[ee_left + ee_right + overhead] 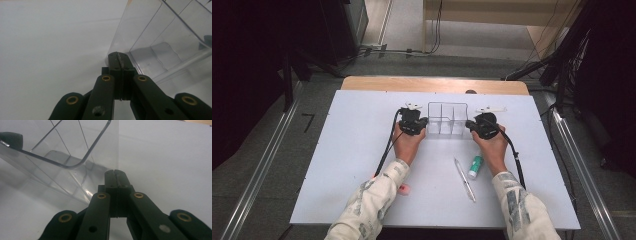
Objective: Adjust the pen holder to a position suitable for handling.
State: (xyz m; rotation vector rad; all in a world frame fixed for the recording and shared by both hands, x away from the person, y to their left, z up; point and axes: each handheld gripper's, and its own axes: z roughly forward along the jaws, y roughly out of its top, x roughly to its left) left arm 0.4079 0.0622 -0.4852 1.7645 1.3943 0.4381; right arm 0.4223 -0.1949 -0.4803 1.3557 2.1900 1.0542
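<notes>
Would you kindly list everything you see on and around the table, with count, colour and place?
Organizer: one, clear plastic with dividers, middle of the board, between the two claws.
Pen: one, silvery, near side of the board, right of centre.
Glue stick: one, white with green, just right of the pen.
Small item: one, pinkish, beside the left sleeve; too small to identify.
Board: one, white, covering the wooden table.
Left claw: black, shut, at the organizer's left corner.
Right claw: black, shut, at the organizer's right corner.
</notes>
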